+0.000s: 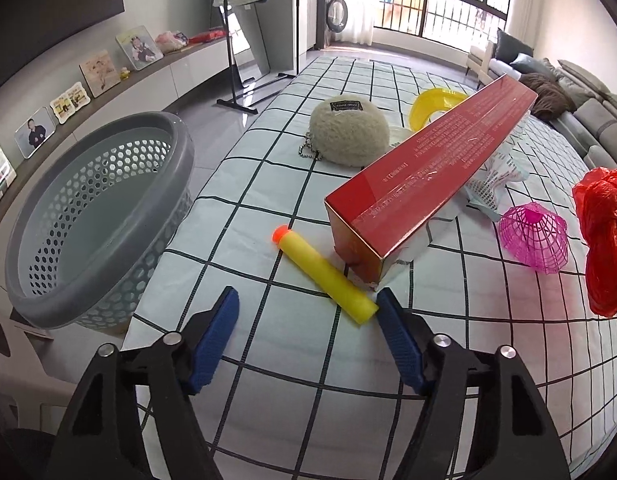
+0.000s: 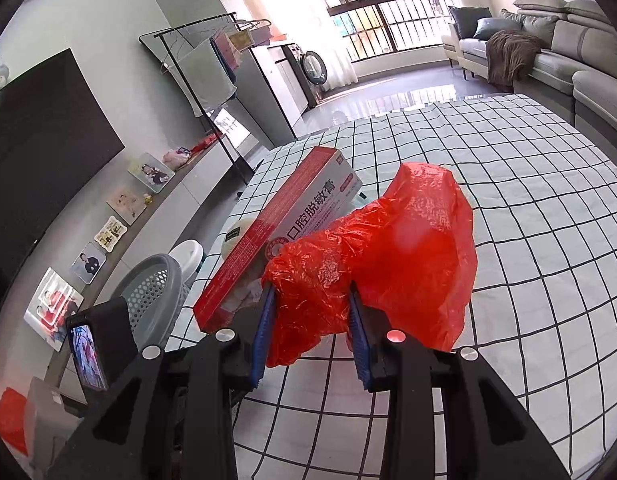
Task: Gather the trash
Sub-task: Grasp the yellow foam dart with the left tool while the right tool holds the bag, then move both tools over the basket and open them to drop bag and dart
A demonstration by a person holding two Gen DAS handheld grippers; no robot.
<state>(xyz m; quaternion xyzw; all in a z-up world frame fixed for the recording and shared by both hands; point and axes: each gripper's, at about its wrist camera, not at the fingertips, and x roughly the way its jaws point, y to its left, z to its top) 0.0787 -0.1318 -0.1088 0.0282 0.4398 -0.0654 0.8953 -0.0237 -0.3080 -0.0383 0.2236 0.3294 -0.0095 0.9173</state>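
A checked sheet (image 1: pixel 268 184) covers the bed in a living room with a sofa (image 2: pixel 568 40) and barred windows. A grey basket (image 1: pixel 96 220) stands off its left edge. The left gripper (image 1: pixel 306 300) hangs spread, a yellow dart (image 1: pixel 324 276) just ahead touching a red box (image 1: pixel 428 168). The right gripper (image 2: pixel 312 292) pinches a red bag (image 2: pixel 388 248).

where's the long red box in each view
Left wrist: the long red box runs diagonally across centre-right, propped on the clutter, beside the yellow foam dart.
Right wrist: centre-left, partly behind the red plastic bag.
Shared landmark: the grey perforated basket, left of it.
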